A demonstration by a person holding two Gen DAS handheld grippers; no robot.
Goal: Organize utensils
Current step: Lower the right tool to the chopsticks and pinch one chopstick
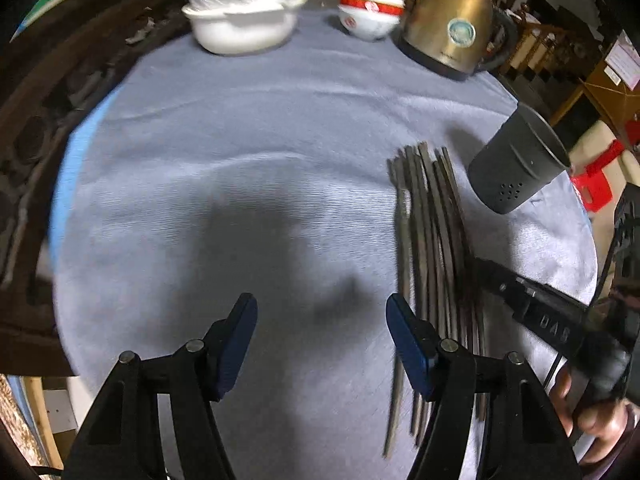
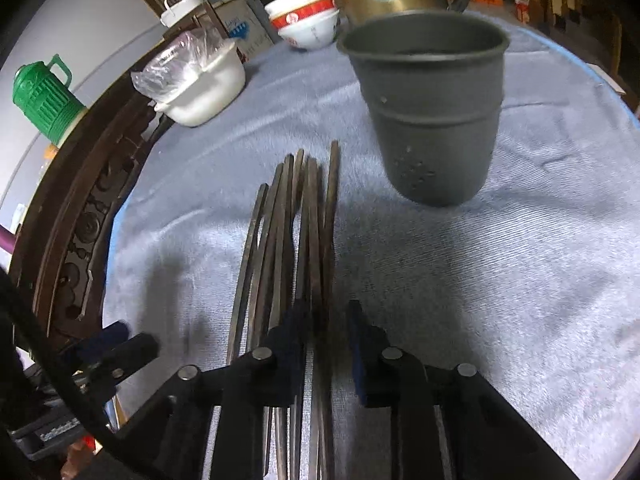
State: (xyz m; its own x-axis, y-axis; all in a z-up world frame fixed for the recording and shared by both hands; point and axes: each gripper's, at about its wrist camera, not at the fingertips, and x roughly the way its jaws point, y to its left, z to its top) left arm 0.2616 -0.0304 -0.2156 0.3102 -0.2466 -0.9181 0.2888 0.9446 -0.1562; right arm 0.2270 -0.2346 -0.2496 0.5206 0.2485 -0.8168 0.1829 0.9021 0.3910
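While the chopsticks (image 2: 304, 240) lie bundled flat on the grey cloth (image 2: 500, 280) over the bench, the right tool (image 2: 324, 344) straddles their near ends, jaws narrowed around a few sticks, though I cannot tell whether the pads press them. A dark cup (image 2: 428, 120) stands upright at one o'clock from the bundle. At nine o'clock the left tool (image 1: 322, 344) hangs released over bare cloth; beyond stand a kettle (image 1: 448, 28), red-banded bowls (image 1: 370, 10) and a white pot (image 1: 240, 24).
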